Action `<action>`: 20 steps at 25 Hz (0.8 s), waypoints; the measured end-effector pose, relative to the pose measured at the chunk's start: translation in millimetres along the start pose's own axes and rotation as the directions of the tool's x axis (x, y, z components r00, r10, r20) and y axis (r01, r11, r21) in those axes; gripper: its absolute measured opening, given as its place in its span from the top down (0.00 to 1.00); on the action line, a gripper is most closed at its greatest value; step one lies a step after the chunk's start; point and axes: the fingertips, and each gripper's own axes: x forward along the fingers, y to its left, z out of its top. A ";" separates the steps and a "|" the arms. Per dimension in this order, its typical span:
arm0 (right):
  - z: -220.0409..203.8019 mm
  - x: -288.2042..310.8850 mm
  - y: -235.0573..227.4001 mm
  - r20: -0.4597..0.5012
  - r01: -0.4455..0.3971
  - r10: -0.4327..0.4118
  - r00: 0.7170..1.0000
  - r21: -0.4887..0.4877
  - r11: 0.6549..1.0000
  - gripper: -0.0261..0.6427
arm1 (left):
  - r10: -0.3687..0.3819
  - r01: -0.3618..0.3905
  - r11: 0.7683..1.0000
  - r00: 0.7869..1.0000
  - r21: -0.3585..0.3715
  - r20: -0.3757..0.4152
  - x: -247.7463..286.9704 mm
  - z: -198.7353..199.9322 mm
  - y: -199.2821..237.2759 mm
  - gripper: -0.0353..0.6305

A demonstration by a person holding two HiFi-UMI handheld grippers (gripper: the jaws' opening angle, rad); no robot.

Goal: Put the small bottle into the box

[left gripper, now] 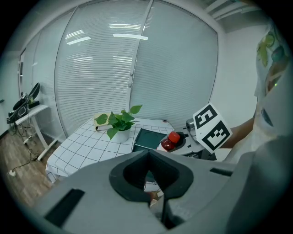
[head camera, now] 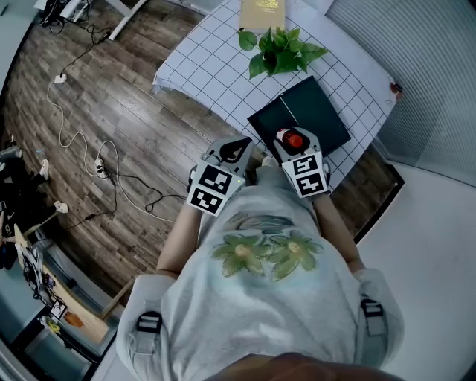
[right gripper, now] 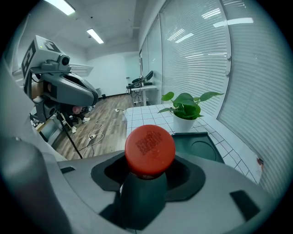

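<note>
A small dark bottle with a red cap point(head camera: 294, 140) stands upright in my right gripper point(head camera: 292, 143), which is shut on it and held close to my chest, over the near edge of the table. The cap point(right gripper: 150, 150) fills the middle of the right gripper view. The dark green open box point(head camera: 301, 115) lies flat on the checked tablecloth just beyond the bottle, also seen as the box point(right gripper: 201, 146) in the right gripper view. My left gripper point(head camera: 232, 152) hovers left of the table's corner, shut, with nothing in its hollow point(left gripper: 149, 176). From there the bottle point(left gripper: 171, 139) shows beside the box point(left gripper: 149, 138).
A potted green plant point(head camera: 281, 48) stands beyond the box, with a yellow book point(head camera: 262, 11) behind it. The small table point(head camera: 208, 67) has a white checked cloth. White and black cables point(head camera: 97, 164) trail over the wooden floor to the left. Window blinds run along the right.
</note>
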 end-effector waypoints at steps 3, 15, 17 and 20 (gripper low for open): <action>-2.6 3.0 0.7 -0.008 -0.002 0.002 1.000 -0.010 1.000 0.63 | 0.001 -0.001 1.000 1.000 -0.005 -0.003 0.3 -1.9 -0.1 0.94; -8.6 10.9 0.5 -0.036 -0.022 0.021 0.999 -0.043 0.999 0.63 | 0.008 -0.008 1.000 1.000 -0.014 -0.008 2.0 -2.3 0.6 0.94; -10.1 12.4 -0.1 -0.042 -0.025 0.023 0.999 -0.047 0.999 0.63 | 0.011 -0.011 1.000 1.000 -0.015 -0.008 2.3 -2.4 0.5 0.94; -12.8 14.4 0.7 -0.051 -0.030 0.028 0.998 -0.053 0.998 0.63 | 0.015 -0.015 1.000 1.000 -0.015 -0.009 2.2 -3.0 0.3 0.94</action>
